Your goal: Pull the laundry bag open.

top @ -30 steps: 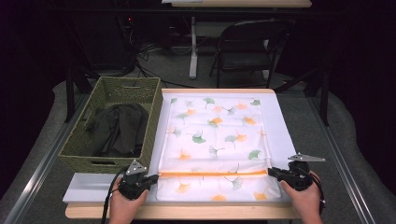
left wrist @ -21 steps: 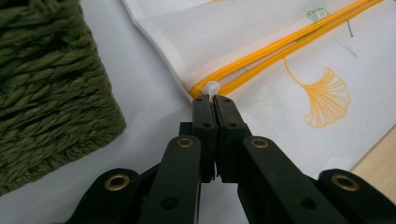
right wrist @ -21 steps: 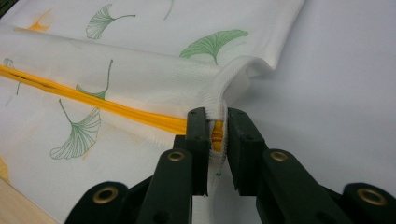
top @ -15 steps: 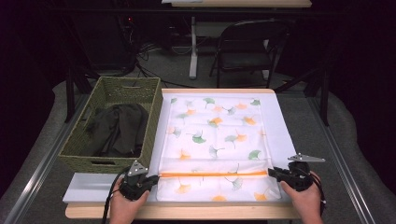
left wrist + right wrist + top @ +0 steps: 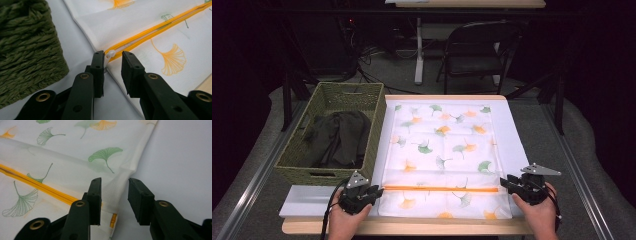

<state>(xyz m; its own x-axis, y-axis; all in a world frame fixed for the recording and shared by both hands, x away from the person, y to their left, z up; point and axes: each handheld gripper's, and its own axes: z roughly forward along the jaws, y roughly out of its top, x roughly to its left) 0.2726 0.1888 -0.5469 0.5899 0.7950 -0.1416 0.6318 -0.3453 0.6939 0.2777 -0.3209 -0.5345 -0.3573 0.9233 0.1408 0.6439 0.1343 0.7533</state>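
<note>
Left gripper (image 5: 112, 58): jaws just opening, parted, white zipper pull (image 5: 110, 54) between them, touching the left jaw, not pinched. Right gripper (image 5: 113, 185): jaws just opening, spread, astride the bag's right seam, holding nothing. Mesh laundry bag (image 5: 444, 150): flat on white table mat (image 5: 307, 200), orange zipper (image 5: 442, 189) crosswise between both grippers, pull nearest left. Green basket (image 5: 332, 175) beside, dark garment (image 5: 337, 137) inside.

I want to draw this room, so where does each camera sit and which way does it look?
High view: above the person's table edge, looking forward and down; both hands, left gripper and right gripper show.
Left gripper view: on that gripper, looking along its open jaws at the white zipper pull beside the green woven basket.
Right gripper view: on that gripper, open jaws straddling the bag's edge.
All share the white leaf-printed fabric bag with its orange zipper.
</note>
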